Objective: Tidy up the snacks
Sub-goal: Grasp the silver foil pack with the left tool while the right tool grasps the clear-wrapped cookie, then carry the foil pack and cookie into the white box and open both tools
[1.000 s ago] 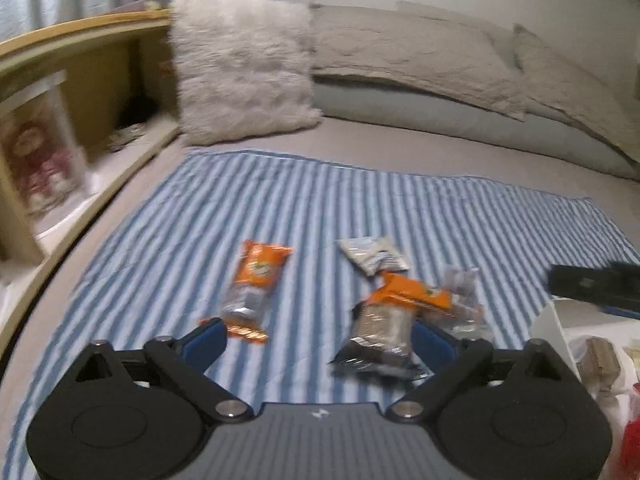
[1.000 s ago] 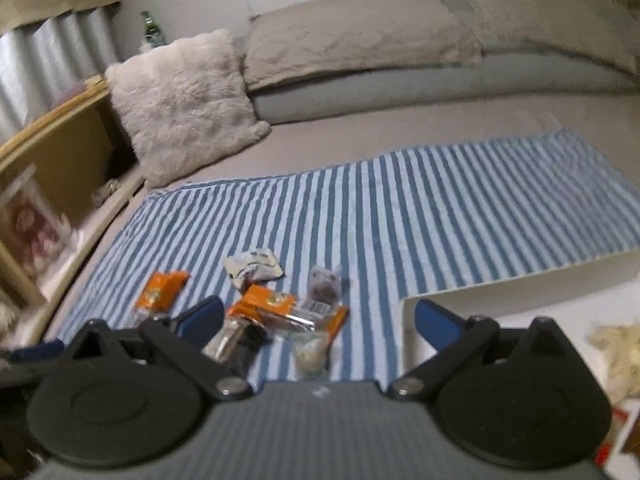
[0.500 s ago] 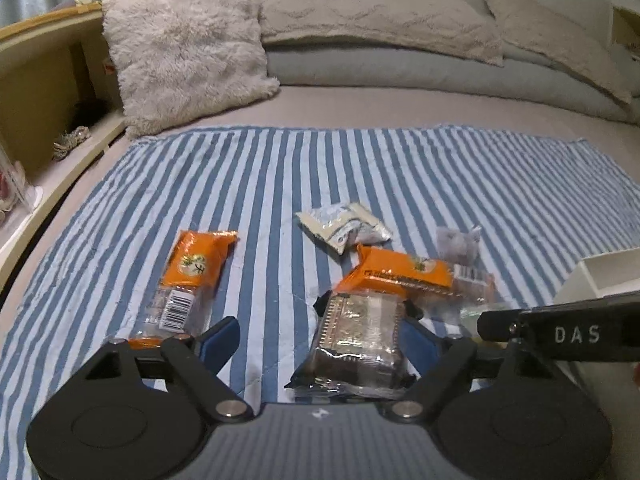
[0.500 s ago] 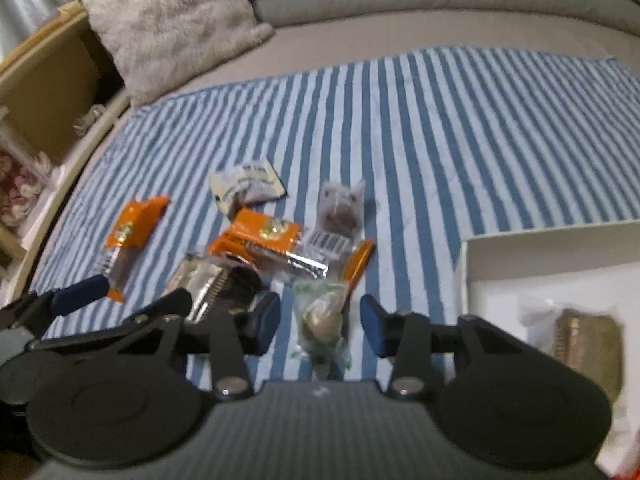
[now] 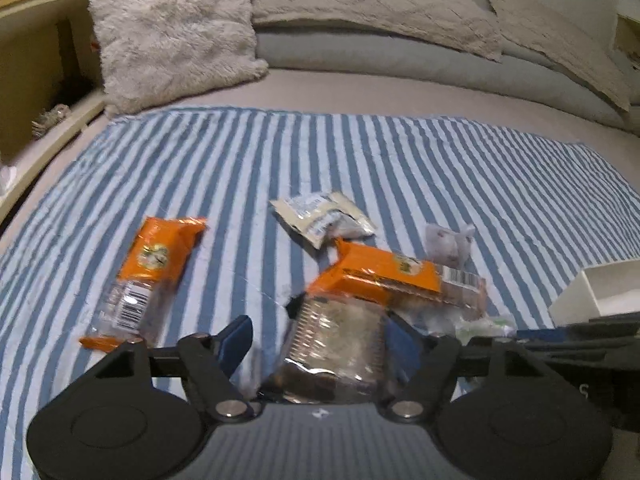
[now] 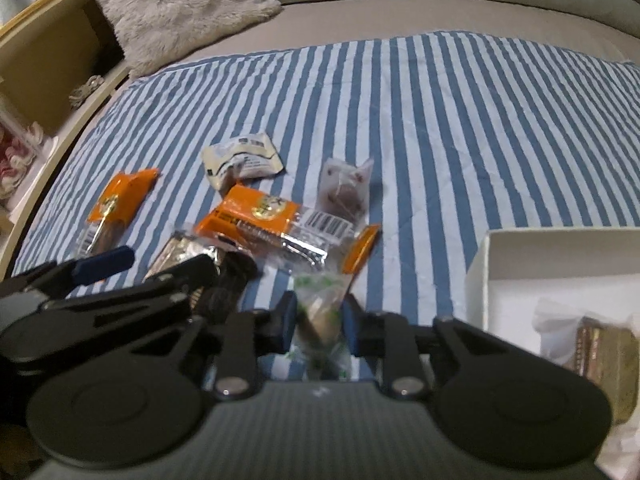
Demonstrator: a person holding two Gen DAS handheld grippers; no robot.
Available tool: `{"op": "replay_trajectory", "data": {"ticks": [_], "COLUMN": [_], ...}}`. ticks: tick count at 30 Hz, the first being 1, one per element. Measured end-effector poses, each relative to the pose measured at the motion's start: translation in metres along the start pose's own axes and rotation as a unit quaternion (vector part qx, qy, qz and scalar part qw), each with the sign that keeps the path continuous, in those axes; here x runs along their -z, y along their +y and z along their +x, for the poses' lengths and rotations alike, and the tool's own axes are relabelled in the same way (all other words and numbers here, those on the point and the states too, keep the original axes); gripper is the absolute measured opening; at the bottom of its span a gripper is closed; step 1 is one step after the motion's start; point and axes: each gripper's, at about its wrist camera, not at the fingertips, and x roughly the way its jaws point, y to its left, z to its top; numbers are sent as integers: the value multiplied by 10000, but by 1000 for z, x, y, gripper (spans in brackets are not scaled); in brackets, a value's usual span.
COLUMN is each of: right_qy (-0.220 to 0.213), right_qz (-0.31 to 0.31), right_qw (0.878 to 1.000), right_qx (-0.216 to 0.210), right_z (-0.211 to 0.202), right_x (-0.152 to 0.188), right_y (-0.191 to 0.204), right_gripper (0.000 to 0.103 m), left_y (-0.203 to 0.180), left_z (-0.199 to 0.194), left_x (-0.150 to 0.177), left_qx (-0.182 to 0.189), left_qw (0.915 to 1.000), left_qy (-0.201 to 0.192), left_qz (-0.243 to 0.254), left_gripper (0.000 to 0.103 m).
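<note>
Several snack packs lie on a blue-and-white striped cloth (image 5: 360, 152). My left gripper (image 5: 320, 340) straddles a silvery dark pack (image 5: 336, 340). Its jaws are closing, the right pad (image 5: 400, 344) at the pack's edge and the left pad (image 5: 238, 338) still apart from it. My right gripper (image 6: 319, 320) is shut on a clear packet with green print (image 6: 320, 308). An orange pack (image 5: 384, 272) rests on the silvery pack's far end. Another orange pack (image 5: 160, 256) lies alone to the left. A white packet (image 5: 320, 216) and a small clear packet (image 5: 448, 244) lie farther back.
A white box (image 6: 492, 264) stands at the right with a brownish pack (image 6: 600, 348) inside. The left gripper's fingers (image 6: 104, 264) show close by on the left in the right wrist view. A furry pillow (image 5: 172, 28) and a wooden shelf (image 5: 40, 40) border the bed.
Both grippers sank toward the snack pile. The right jaws closed from wide onto the clear green packet. The left jaws narrowed around the silvery pack.
</note>
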Motion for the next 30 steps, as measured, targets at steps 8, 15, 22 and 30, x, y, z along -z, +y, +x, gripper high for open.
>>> {"op": "replay_trajectory", "data": {"ticks": [8, 15, 22, 30], "right_qy": [-71, -200, -579, -1089], "right_qz": [-130, -157, -177, -311], "right_qw": [9998, 9997, 9981, 9934], "right_qx": [99, 49, -73, -160], "right_z": [-20, -35, -69, -124], "right_x": [5, 6, 6, 15], "right_y": [-4, -6, 0, 3], "right_gripper": [29, 29, 28, 28], "left_y": [-6, -3, 6, -5], "left_z": [-4, -24, -70, -124], "left_x": [-1, -7, -15, -15], "left_qx": [37, -174, -156, 11], "left_qw": [9996, 9997, 9984, 9973], "left_qy": [262, 144, -259, -574], "left_qz": [-39, -134, -482, -461], "left_gripper": [57, 55, 55, 55]}}
